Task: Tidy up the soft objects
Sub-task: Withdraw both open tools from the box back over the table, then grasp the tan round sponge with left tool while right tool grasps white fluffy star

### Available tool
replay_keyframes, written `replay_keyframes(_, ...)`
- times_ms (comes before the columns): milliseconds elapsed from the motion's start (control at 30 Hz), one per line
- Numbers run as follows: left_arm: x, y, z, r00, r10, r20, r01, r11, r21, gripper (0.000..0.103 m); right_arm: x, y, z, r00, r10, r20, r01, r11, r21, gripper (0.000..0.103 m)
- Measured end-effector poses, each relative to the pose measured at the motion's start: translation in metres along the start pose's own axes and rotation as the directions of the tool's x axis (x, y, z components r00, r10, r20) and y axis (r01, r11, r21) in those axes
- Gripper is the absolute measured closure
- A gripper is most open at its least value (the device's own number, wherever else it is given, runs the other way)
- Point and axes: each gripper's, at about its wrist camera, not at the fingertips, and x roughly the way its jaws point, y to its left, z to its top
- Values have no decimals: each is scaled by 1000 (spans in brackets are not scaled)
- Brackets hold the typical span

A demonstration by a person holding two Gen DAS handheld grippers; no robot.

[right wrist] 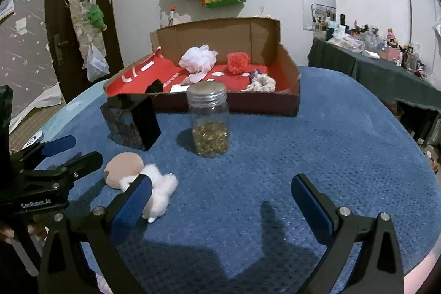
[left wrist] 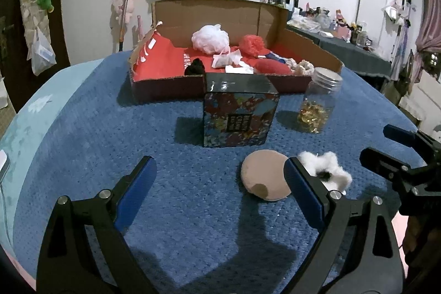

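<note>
A beige round puff [left wrist: 263, 177] and a white cotton tuft [left wrist: 329, 166] lie on the blue mat, also in the right wrist view as puff [right wrist: 124, 164] and tuft [right wrist: 161, 189]. My left gripper [left wrist: 220, 189] is open and empty, its right finger between puff and tuft. My right gripper [right wrist: 220, 200] is open and empty, its left finger in front of the tuft. An open cardboard box [left wrist: 165, 83] with red lining holds a white mesh pouf [left wrist: 210, 39], a red pouf [left wrist: 252, 44], a cream scrunchie [left wrist: 301, 66] and other soft things.
A patterned dark box [left wrist: 238, 117] stands on the mat in front of the cardboard box. A glass jar [left wrist: 318, 101] with a metal lid and yellow contents stands to its right. A cluttered dark table [right wrist: 386, 73] is at the right.
</note>
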Motion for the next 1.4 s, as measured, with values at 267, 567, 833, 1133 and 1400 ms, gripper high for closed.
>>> replay_keyframes(267, 1, 14, -1, 1000, 21, -14, -21, 1000, -14, 9, 16, 15, -3, 994, 93, -60, -94, 995, -20, 0)
replay_keyframes(567, 1, 23, -2, 999, 22, -27, -23, 1000, -22, 9, 46, 40, -11, 988, 41, -146, -56, 993, -101, 0)
replay_keyframes(833, 13, 3, -2, 993, -78, -84, 81, 996, 31, 9, 35, -3, -4, 992, 37, -121, -39, 999, -15, 0)
replay_keyframes(1133, 32, -23, 0, 980, -118, -162, 143, 978, 153, 9, 28, 4, -5, 968, 198, -154, -220, 965, -144, 2)
replay_keyframes(1400, 38, -31, -2, 972, -151, -180, 184, 965, 184, 44, 43, 23, -6, 972, 161, -169, -199, 950, -239, 14)
